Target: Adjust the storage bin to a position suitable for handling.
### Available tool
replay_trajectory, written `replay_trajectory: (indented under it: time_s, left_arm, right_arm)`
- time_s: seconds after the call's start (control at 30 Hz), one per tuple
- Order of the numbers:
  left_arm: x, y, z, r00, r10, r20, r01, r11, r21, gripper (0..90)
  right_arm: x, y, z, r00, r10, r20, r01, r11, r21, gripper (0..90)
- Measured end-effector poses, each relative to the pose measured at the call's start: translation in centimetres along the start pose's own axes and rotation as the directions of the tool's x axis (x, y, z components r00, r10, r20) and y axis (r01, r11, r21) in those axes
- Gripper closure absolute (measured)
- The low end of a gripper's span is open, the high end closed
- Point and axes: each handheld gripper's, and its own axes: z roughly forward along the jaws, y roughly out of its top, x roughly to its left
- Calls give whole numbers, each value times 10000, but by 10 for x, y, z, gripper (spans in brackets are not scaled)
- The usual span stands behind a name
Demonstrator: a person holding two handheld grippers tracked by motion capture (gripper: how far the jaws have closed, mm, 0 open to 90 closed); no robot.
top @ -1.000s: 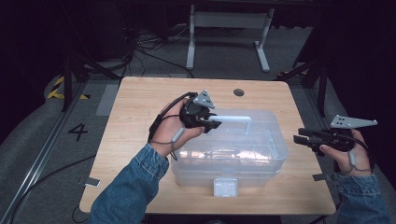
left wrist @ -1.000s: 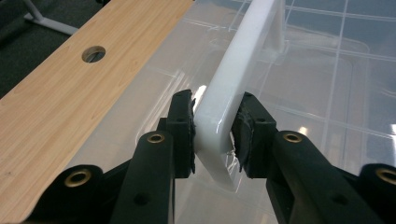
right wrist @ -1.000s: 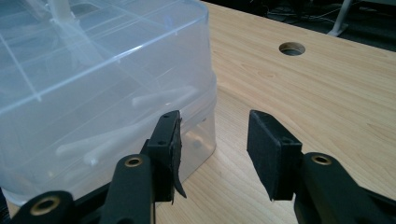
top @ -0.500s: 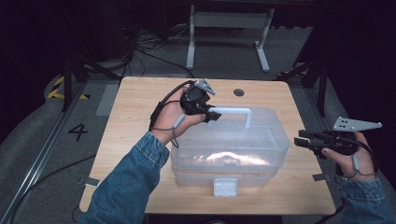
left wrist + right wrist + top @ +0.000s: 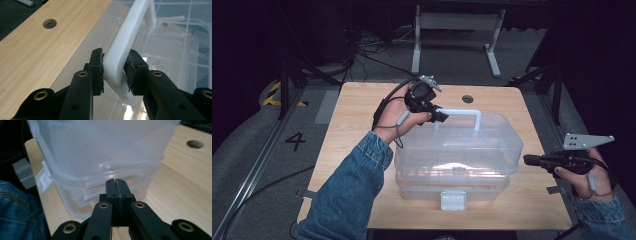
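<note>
My left gripper (image 5: 439, 116) is clamped on the left end of the white handle (image 5: 460, 112), which stands raised over the far edge of the clear plastic box (image 5: 457, 150) sitting mid-table (image 5: 362, 120). My right gripper (image 5: 532, 160) hangs level just off the box's right side, apart from it; its jaws have just closed, pads pressed together with nothing between them.

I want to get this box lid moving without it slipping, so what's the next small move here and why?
Probably bring the right gripper in against the clear box's right side to steady it. The left gripper is already clamped on one end of the white handle, which stands raised. The right gripper's jaws have just closed on nothing, and it sits just off the box wall.
</note>
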Motion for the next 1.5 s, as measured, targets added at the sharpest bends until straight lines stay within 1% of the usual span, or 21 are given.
replay_trajectory:
  time_s: [0.17,0.27,0.4,0.43,0.47,0.5,0.6,0.67,0.73,0.77,0.8,0.83,0.93,1.0,1.07,1.1,1.13,1.33,1.4,1.47,1.5]
  left_arm:
    - [1,0,-1,9999,-24,102,24,10000,7,700]
    - [2,-1,0,9999,-31,121,32,9999,-97,701]
    - [1,-3,-1,10000,18,15,-18,9998,-213,692]
    - [0,-4,-3,9998,2,-206,-10,9992,-408,662]
    - [-1,-5,-4,9995,-17,-328,-1,9986,-524,575]
    - [-2,-6,-7,9991,-32,-427,-4,9965,-830,514]
    - [-4,-11,-16,9991,-252,-338,204,9903,-1375,440]
    - [-6,-14,-22,9987,-194,-466,116,9869,-1606,420]
    - [-8,-18,-30,9977,-168,-658,39,9815,-1915,408]
    - [-9,-20,-34,9971,-237,-716,87,9792,-2029,407]
    - [-11,-24,-42,9958,-354,-844,154,9736,-2279,408]
    - [-11,-24,-42,9958,-354,-844,154,9736,-2279,409]
    - [-16,-34,-61,9921,-558,-1124,222,9596,-2805,412]
    - [-18,-45,-76,9888,-818,-1252,371,9452,-3244,412]
    - [-19,-47,-80,9872,-866,-1342,384,9443,-3270,413]
    - [-19,-52,-84,9842,-955,-1494,407,9417,-3340,413]
    - [-18,-57,-88,9816,-958,-1651,355,9415,-3352,414]
    - [-15,-82,-97,9710,-1510,-1854,762,9304,-3586,416]
    - [-13,-90,-99,9695,-1682,-1783,862,9149,-3943,422]
    - [-12,-96,-104,9654,-1862,-1824,962,9050,-4145,424]
    - [-11,-100,-108,9620,-1924,-1937,963,9030,-4188,427]
  right_arm:
    - [3,-6,17,9981,99,-606,-75,9992,401,900]
    - [5,-8,27,9939,183,-1089,-151,9994,297,900]
    - [5,-9,29,9926,100,-1214,-80,9998,165,900]
    - [5,-9,29,9927,96,-1201,-79,9999,145,900]
    - [4,-9,29,9924,95,-1228,-85,9999,88,900]
    - [4,-10,29,9921,109,-1252,-104,9999,42,900]
    - [4,-10,28,9922,94,-1245,-117,9998,-170,900]
    - [4,-9,27,9925,106,-1214,-149,9993,-349,900]
    - [4,-7,26,9925,124,-1219,-192,9983,-551,900]
    - [3,-6,25,9932,124,-1158,-201,9976,-658,900]
    - [3,-5,24,9934,114,-1139,-195,9974,-697,900]
    - [3,-5,24,9934,114,-1139,-195,9974,-697,900]
    - [2,-1,23,9948,25,-1017,-112,9963,-850,900]
    - [2,1,22,9960,-45,-887,-46,9948,-1016,900]
    - [2,2,21,9966,-60,-816,-32,9937,-1117,900]
    - [2,2,21,9966,-60,-816,-32,9937,-1117,900]
    - [1,4,21,9973,-86,-729,-2,9927,-1210,900]
    - [2,9,20,9990,-173,-410,101,9853,-1704,900]
    - [2,11,20,9994,-174,-293,115,9820,-1886,900]
    - [2,12,21,9995,-219,-207,175,9811,-1928,900]
    - [2,12,22,9996,-207,-214,162,9812,-1925,900]
